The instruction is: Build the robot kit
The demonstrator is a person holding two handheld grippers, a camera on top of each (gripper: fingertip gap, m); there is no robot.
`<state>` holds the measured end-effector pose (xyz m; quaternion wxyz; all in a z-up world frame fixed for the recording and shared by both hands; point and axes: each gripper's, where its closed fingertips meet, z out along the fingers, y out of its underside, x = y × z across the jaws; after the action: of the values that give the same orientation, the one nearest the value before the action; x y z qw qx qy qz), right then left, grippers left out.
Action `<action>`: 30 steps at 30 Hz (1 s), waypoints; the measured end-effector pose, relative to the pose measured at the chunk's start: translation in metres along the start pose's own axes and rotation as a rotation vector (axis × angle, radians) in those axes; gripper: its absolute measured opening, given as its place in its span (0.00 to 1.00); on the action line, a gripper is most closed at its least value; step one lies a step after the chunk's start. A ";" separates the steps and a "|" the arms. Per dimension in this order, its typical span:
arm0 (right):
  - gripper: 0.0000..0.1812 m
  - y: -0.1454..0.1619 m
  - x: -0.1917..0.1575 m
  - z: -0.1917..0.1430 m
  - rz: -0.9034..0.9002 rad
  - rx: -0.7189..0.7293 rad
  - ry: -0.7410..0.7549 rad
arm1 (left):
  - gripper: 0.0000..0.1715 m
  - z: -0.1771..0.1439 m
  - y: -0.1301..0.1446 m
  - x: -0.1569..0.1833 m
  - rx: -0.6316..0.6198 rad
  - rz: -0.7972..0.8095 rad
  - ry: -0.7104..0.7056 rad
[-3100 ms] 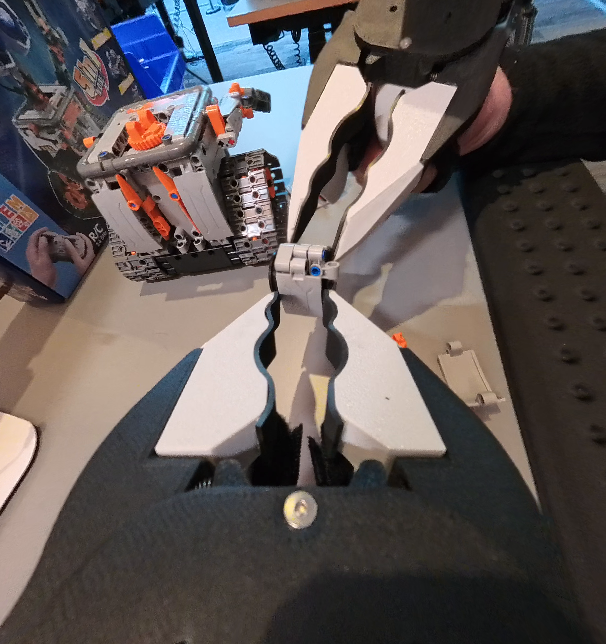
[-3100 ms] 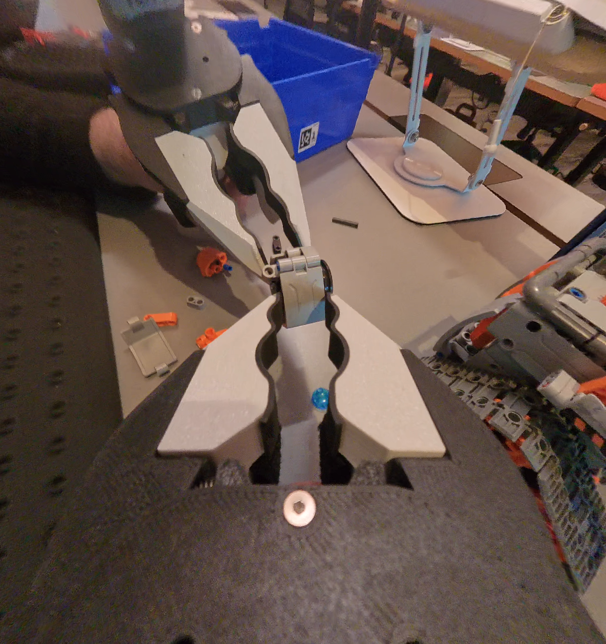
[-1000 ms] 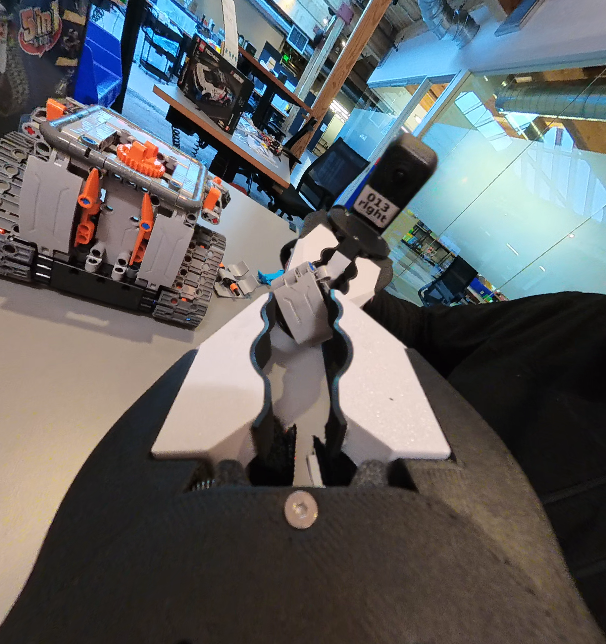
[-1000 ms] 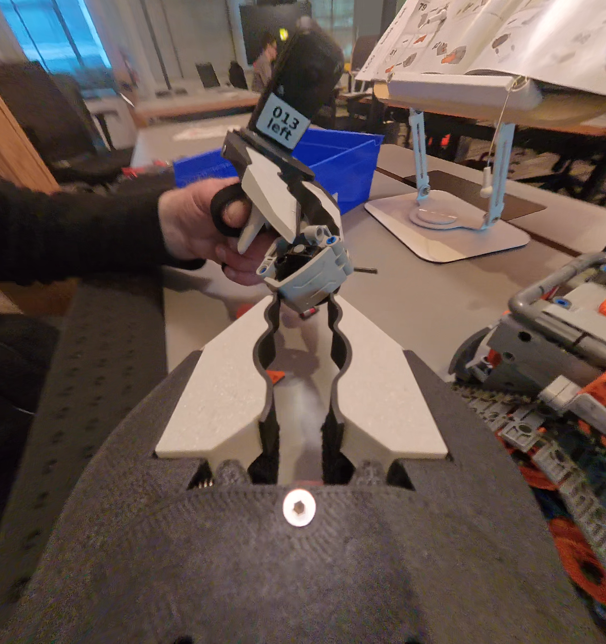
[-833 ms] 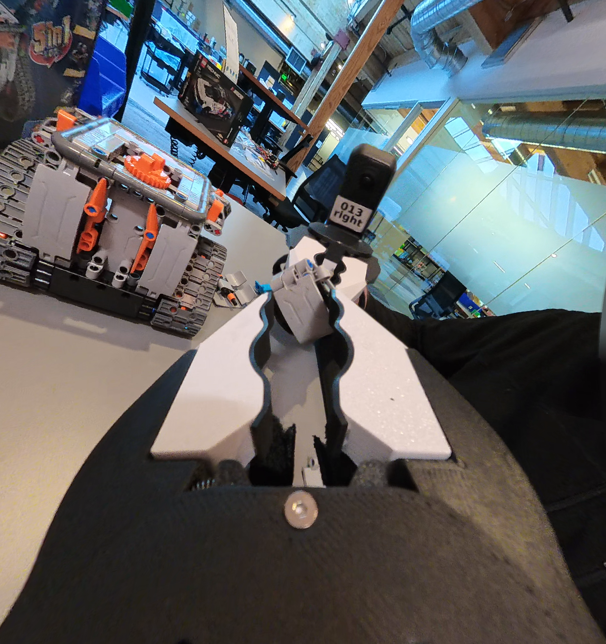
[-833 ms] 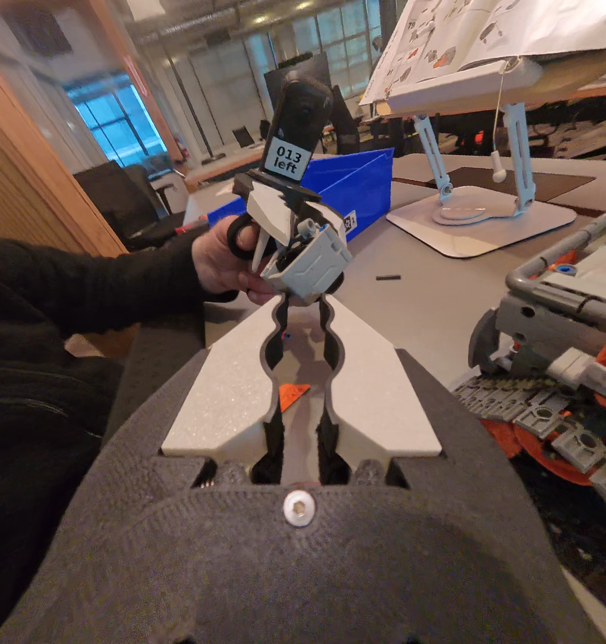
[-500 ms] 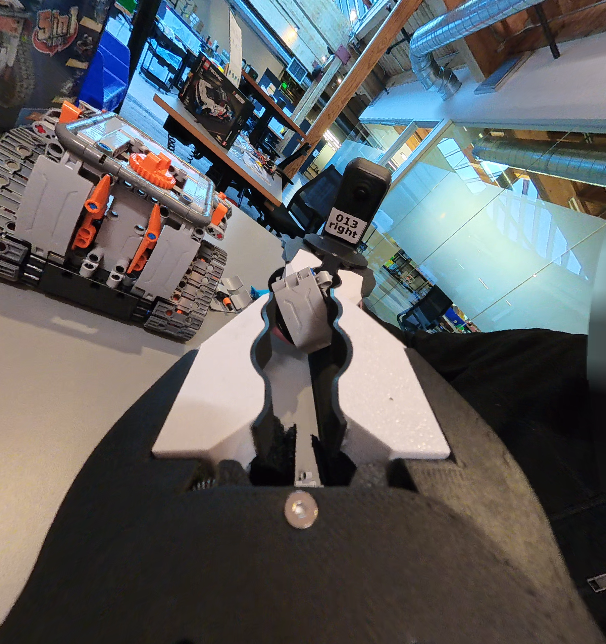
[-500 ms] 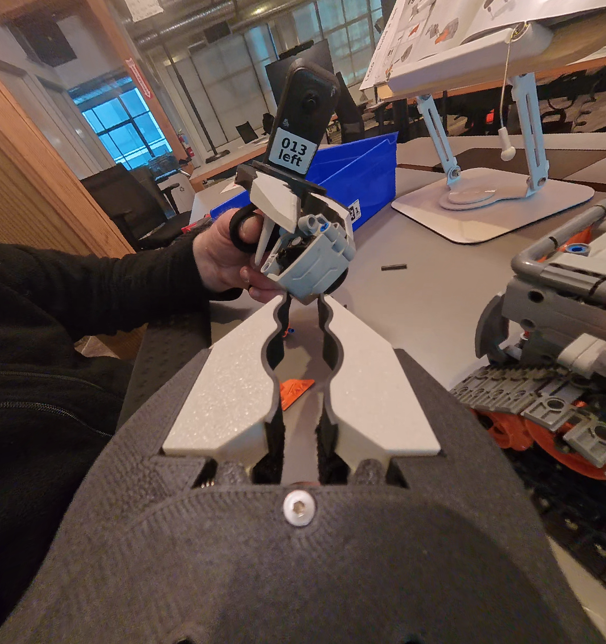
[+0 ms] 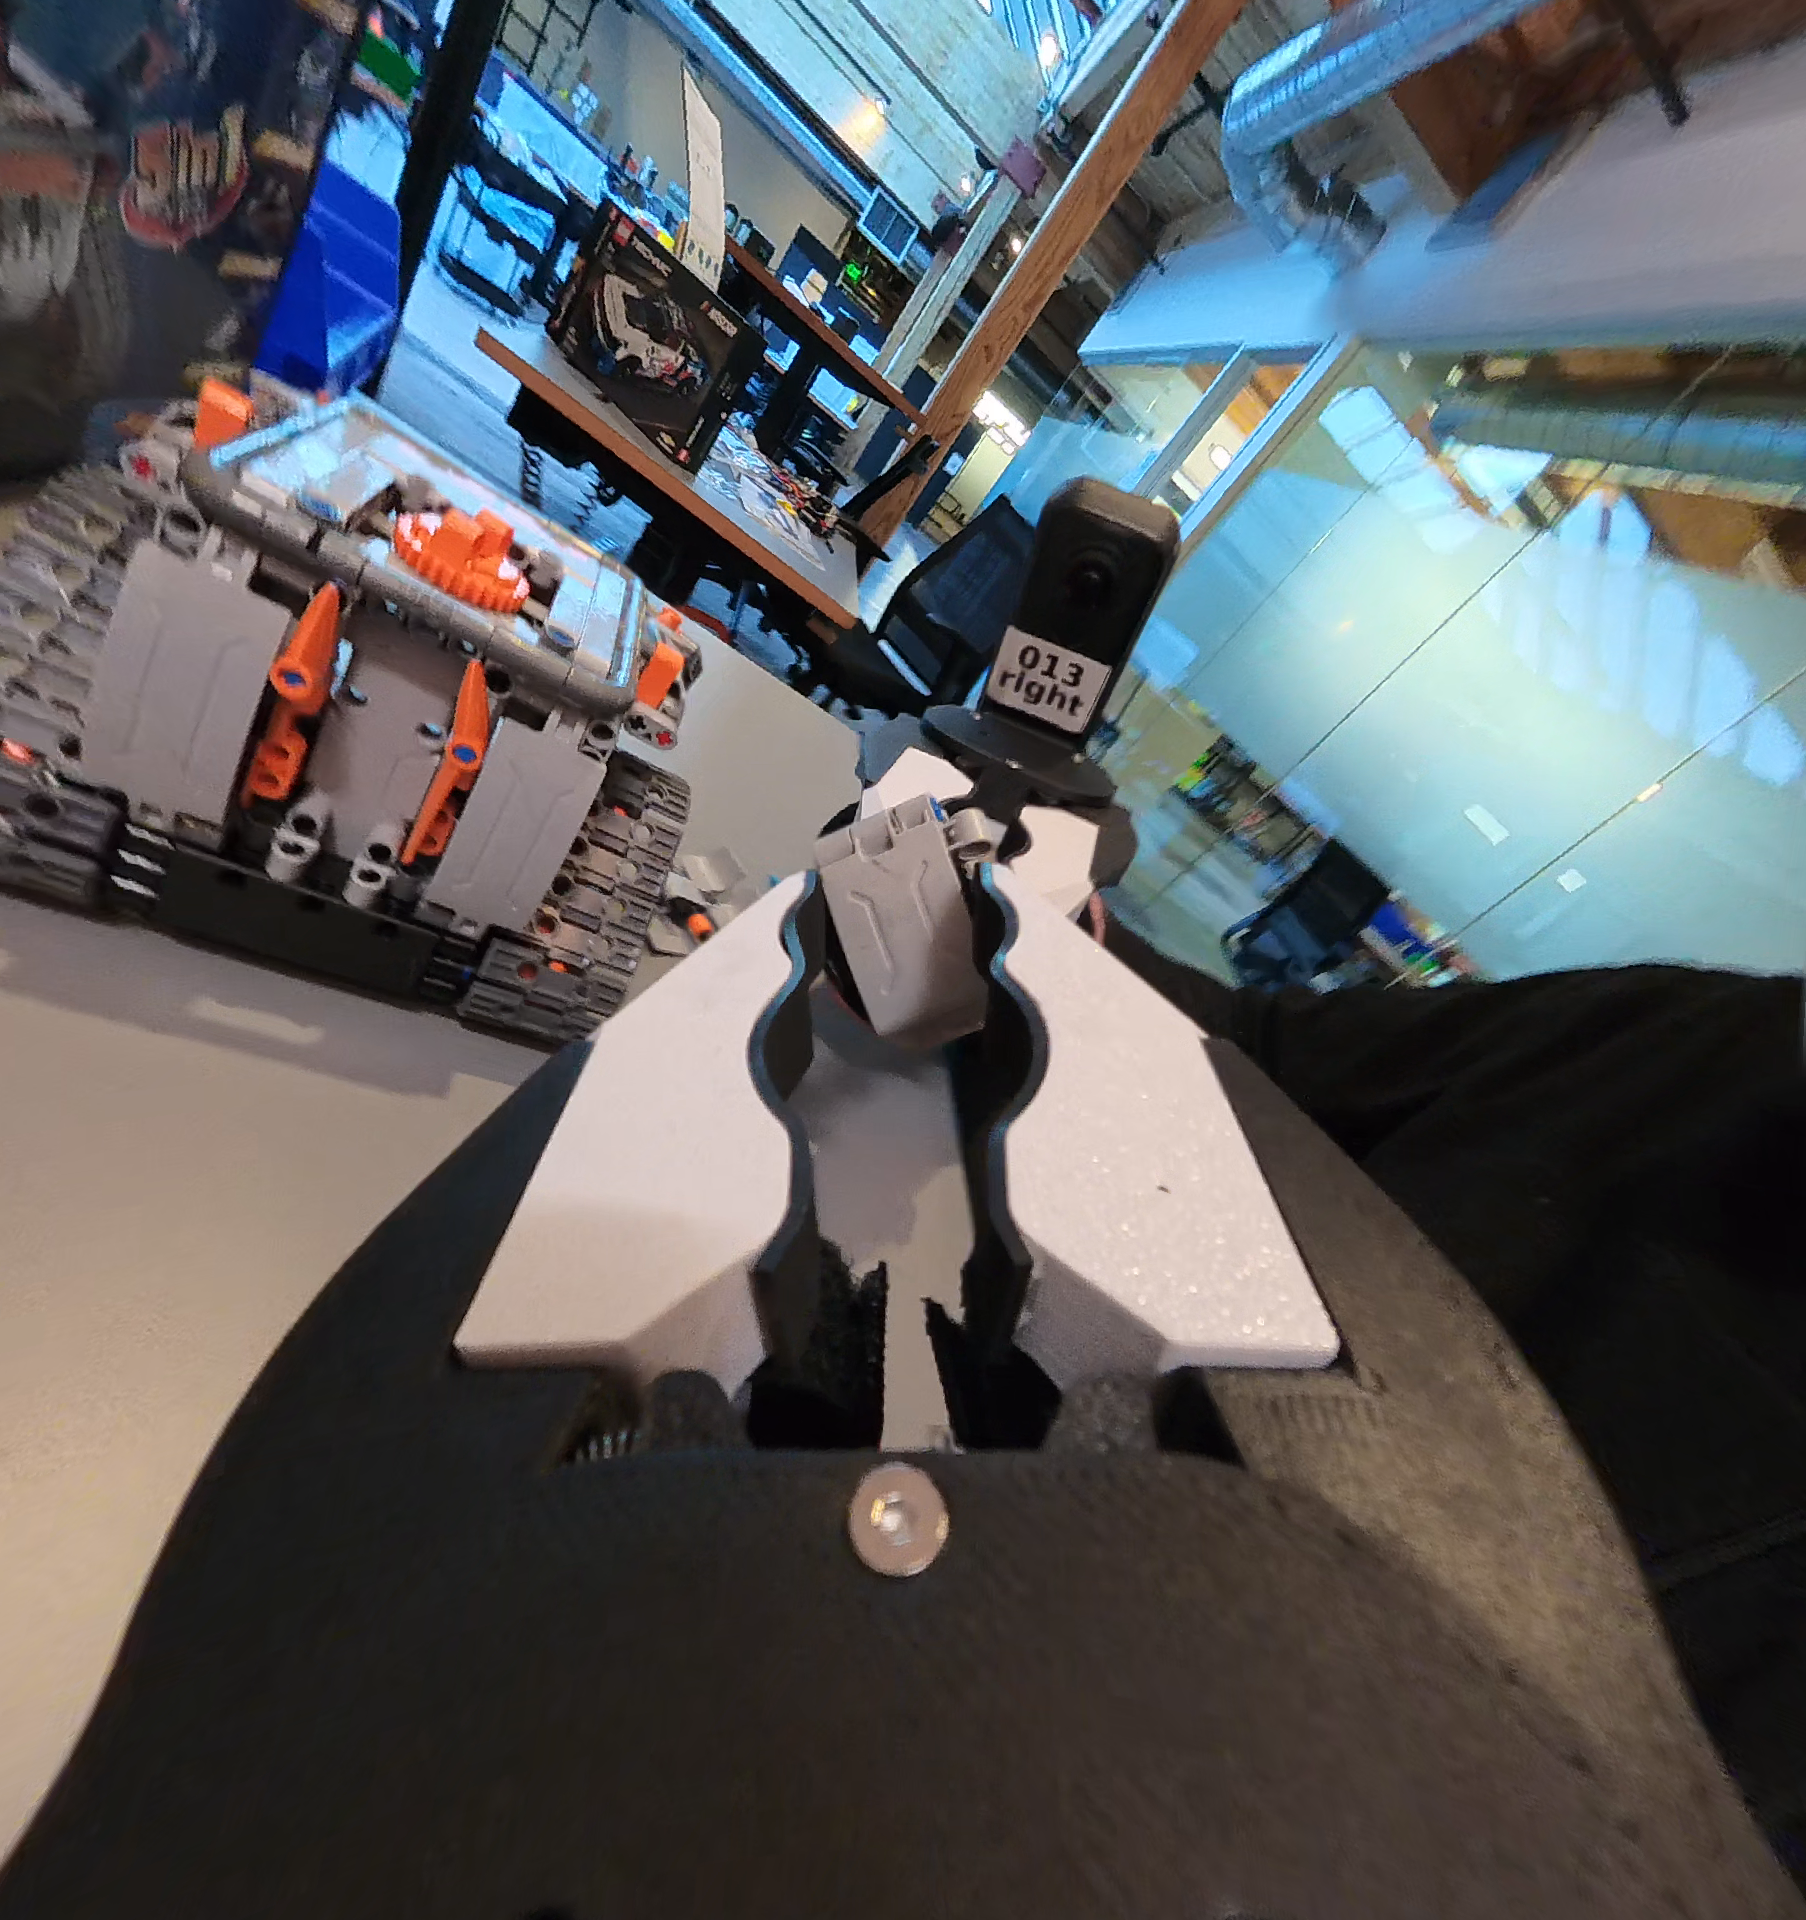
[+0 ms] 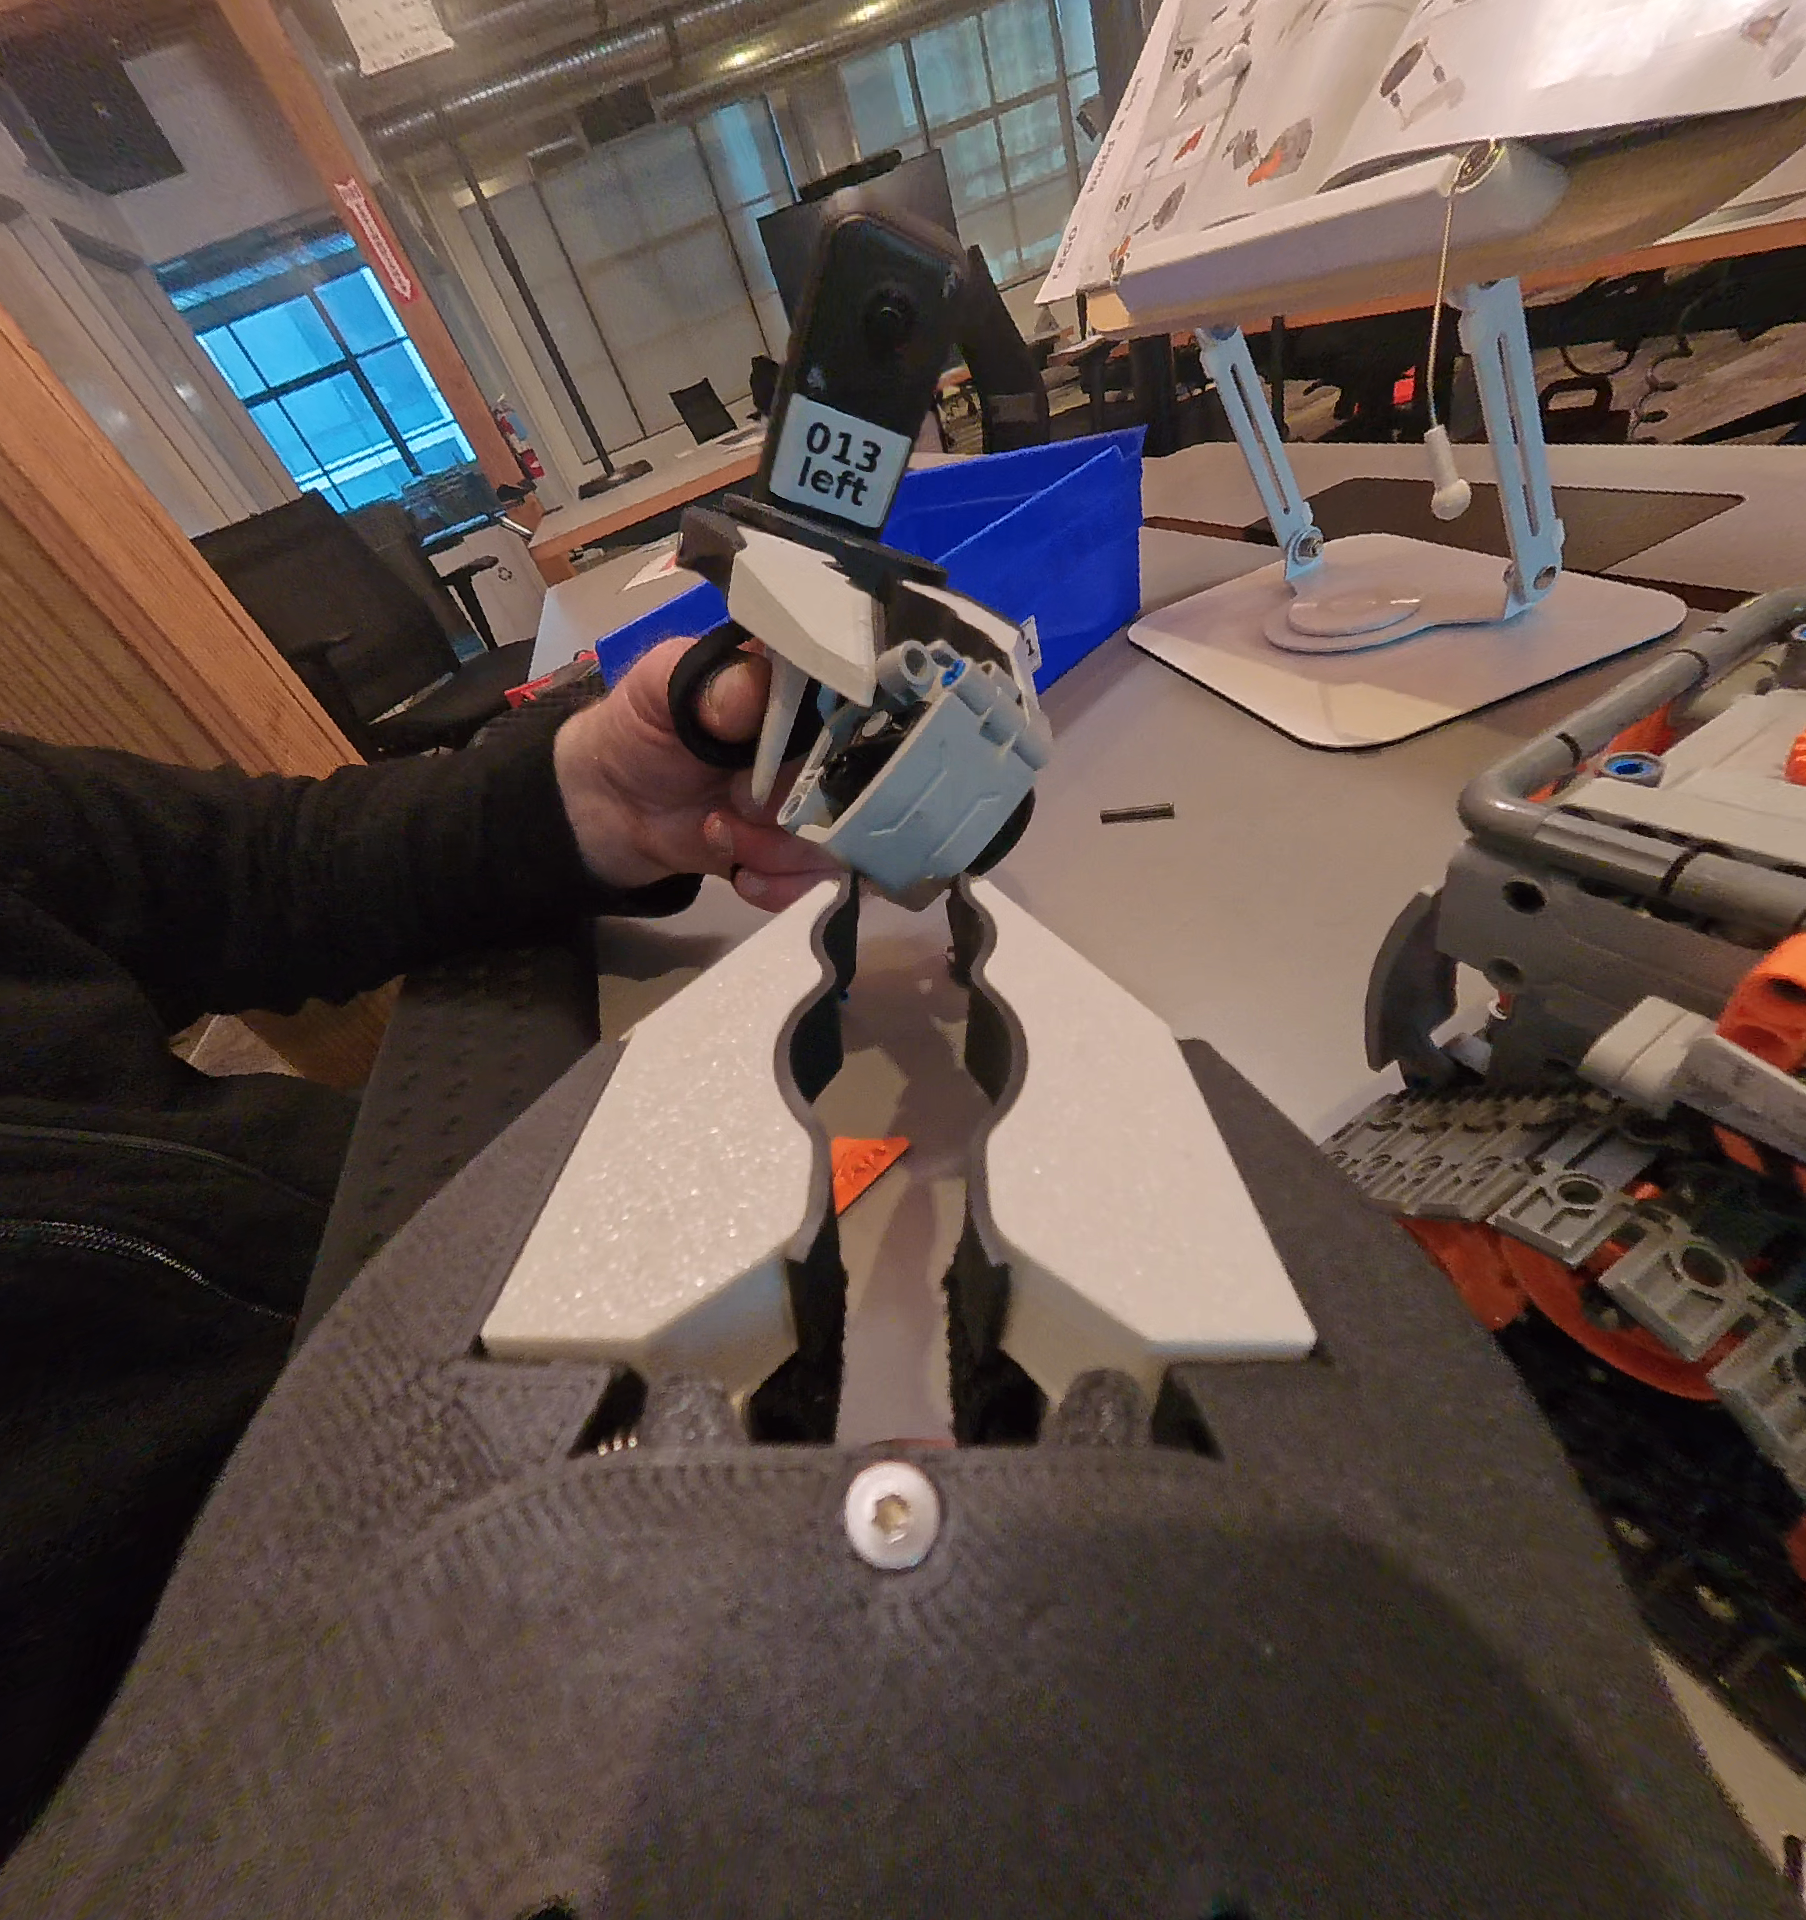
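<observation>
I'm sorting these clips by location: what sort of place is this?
Probably an open-plan office or workshop used for brick-kit building: a tracked brick-built vehicle on the grey table, an instruction booklet on a stand, and glass partitions behind.

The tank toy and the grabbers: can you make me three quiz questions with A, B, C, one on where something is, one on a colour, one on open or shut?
1. Where is the tank toy?
A. on the table
B. in the blue bin
C. on the book stand

2. What colour is the gear on top of the tank toy?
A. green
B. orange
C. yellow

3. What is the left gripper doing?
A. wide open, empty
B. shut on the grey block
C. shut on a pen

Answers: 1 A, its treads rest on the table. 2 B, the gear is bright orange. 3 B, its fingers pinch the grey block, held above the table; the right gripper meets the block's lower end.
</observation>
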<state>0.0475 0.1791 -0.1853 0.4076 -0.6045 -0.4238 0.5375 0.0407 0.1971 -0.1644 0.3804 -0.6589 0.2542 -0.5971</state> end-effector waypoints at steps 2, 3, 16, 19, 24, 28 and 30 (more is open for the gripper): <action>0.11 -0.003 -0.001 -0.002 0.009 0.017 -0.011 | 0.15 0.000 -0.001 0.002 -0.004 0.081 -0.021; 0.11 -0.005 -0.002 -0.003 0.016 0.027 -0.022 | 0.15 0.000 -0.002 0.004 -0.006 0.133 -0.035; 0.14 -0.010 -0.015 -0.005 -0.133 0.033 -0.027 | 0.14 0.012 0.009 0.034 -0.119 0.807 -0.218; 0.14 -0.012 -0.016 -0.006 -0.190 0.036 -0.006 | 0.14 0.013 0.009 0.037 -0.113 0.823 -0.207; 0.12 -0.013 -0.017 -0.006 -0.332 0.016 0.064 | 0.13 0.014 0.011 0.041 -0.112 0.838 -0.177; 0.11 -0.013 -0.018 -0.007 -0.363 0.009 0.080 | 0.14 0.016 0.013 0.042 -0.127 0.856 -0.178; 0.11 -0.013 -0.018 -0.007 -0.388 0.007 0.093 | 0.13 0.015 0.012 0.042 -0.128 0.851 -0.169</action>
<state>0.0526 0.1659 -0.1671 0.5248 -0.5341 -0.5113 0.4218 0.0641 0.1596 -0.1492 0.5705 -0.5640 0.5075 -0.3144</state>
